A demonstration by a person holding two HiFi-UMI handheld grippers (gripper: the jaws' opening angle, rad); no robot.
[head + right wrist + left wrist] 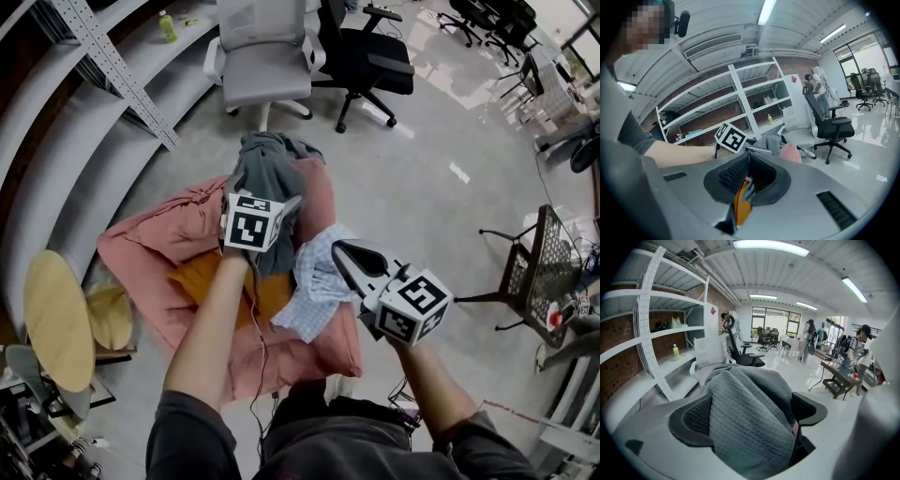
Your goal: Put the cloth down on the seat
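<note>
Left gripper [750, 413] jaws are spread wide, unclamped, around the grey ribbed-knit cloth [267, 159], which is draped over the soft pink seat [159, 239] at its back. Right gripper [342, 251] black pointed jaws are pressed together, empty, above a crumpled checked shirt [319, 286].

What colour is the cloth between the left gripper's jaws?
Grey, with a fine ribbed knit; the cloth shows best in the left gripper view.
</note>
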